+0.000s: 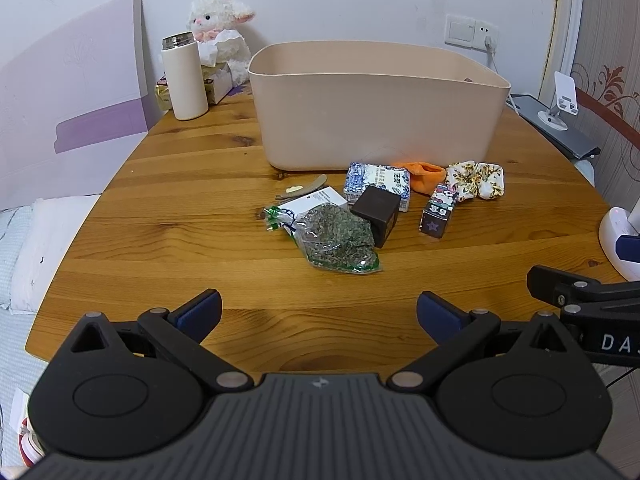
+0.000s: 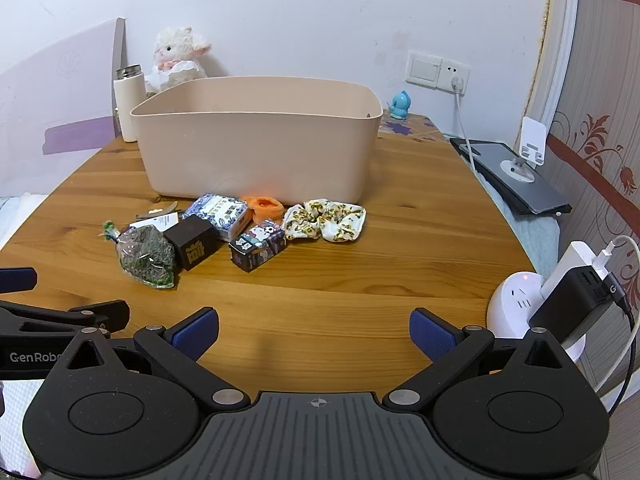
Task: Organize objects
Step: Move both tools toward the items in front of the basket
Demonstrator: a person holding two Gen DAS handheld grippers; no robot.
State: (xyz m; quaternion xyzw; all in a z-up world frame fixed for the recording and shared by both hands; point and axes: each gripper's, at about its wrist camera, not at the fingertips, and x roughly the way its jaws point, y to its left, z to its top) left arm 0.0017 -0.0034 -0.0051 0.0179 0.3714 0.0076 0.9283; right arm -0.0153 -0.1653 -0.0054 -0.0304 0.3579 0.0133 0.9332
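A beige plastic bin (image 1: 376, 120) (image 2: 256, 148) stands at the back of the wooden table (image 1: 192, 216) (image 2: 400, 248). In front of it lie a bag of dried green leaves (image 1: 340, 240) (image 2: 146, 258), a dark brown cube box (image 1: 378, 210) (image 2: 196, 246), a blue-and-white packet (image 1: 378, 182) (image 2: 220, 210), a white box (image 1: 316, 202), an orange cloth (image 1: 424, 176) (image 2: 266, 206), a cartoon-printed box (image 1: 438, 214) (image 2: 260, 248) and a floral scrunchie (image 1: 476, 180) (image 2: 326, 220). My left gripper (image 1: 319, 316) is open and empty, near the table's front edge. My right gripper (image 2: 314, 332) is open and empty, beside it.
A white thermos (image 1: 184, 76) (image 2: 128, 102), a plush lamb (image 1: 218, 28) (image 2: 176, 58) and a tissue box (image 1: 218, 80) stand back left. A blue figurine (image 2: 400, 106), a phone stand (image 2: 524, 152) on a dark slab and a white power hub (image 2: 520, 304) are on the right.
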